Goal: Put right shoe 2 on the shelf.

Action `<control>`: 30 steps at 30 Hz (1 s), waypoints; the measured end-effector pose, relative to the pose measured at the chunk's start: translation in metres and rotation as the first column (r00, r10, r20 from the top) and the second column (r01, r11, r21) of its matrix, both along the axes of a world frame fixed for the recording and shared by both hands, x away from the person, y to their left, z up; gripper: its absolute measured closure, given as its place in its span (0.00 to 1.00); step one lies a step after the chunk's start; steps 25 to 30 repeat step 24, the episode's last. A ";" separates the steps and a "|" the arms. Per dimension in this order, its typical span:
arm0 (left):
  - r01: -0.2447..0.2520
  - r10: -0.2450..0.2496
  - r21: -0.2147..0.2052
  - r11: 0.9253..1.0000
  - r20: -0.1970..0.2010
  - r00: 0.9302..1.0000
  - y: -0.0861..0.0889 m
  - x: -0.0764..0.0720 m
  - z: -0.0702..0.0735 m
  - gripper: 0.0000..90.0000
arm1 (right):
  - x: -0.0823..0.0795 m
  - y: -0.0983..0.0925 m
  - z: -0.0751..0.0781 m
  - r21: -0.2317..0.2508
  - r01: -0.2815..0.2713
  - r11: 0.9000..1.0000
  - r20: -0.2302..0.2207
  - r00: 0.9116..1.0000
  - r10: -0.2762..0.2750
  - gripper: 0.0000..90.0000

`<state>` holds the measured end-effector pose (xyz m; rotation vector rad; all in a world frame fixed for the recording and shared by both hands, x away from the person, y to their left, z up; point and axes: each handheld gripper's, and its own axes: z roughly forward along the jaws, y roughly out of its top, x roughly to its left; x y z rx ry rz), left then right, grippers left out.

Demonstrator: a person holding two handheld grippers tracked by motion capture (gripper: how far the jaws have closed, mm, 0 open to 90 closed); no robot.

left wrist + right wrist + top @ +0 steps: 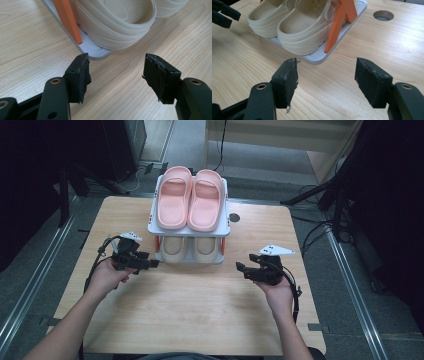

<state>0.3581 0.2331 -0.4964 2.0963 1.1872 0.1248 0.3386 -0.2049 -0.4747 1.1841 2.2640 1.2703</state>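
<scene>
Now we see a small two-tier shoe rack [226, 222] standing at the far middle of the wooden table [190, 310]. On its top shelf lies a pair of pink slippers [190, 198], side by side, toes pointing away from us. On the bottom shelf sits a pair of beige clogs [189, 247], heels toward us, tucked between the orange uprights [339, 22] that carry the upper shelf.

We hold the left gripper [148, 264] just beside the rack's near left corner, above the table. Its jaws stand wide apart with nothing between them. In the left gripper view the same left gripper [116, 75] looks past its two black pads at bare wood, with the grey base plate [96, 53] of the rack and the rounded heel of one beige clog [117, 27] close ahead; the left pad is near the corner of the base, though we cannot tell whether it touches.

We hold the right gripper [244, 269] to the right of the rack, a little apart from it, jaws pointing in toward the lower shelf. In the right gripper view the right gripper [327, 77] is also spread wide and empty, with only tabletop between its pads. Ahead of it both beige clogs rest on the grey base, and a round cable hole [383, 15] shows in the table beyond.

Neither gripper holds a shoe.
</scene>
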 end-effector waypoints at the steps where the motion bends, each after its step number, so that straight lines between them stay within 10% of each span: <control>1: 0.001 -0.001 0.000 1.000 0.001 1.000 0.000 0.000 0.000 0.42 | 0.000 0.000 0.000 -0.002 0.000 1.000 -0.004 1.000 0.000 0.39; 30: 0.015 -0.015 0.016 1.000 -0.007 1.000 -0.002 0.000 -0.002 0.41 | 0.000 0.002 -0.001 -0.032 -0.011 0.999 0.005 1.000 0.011 0.39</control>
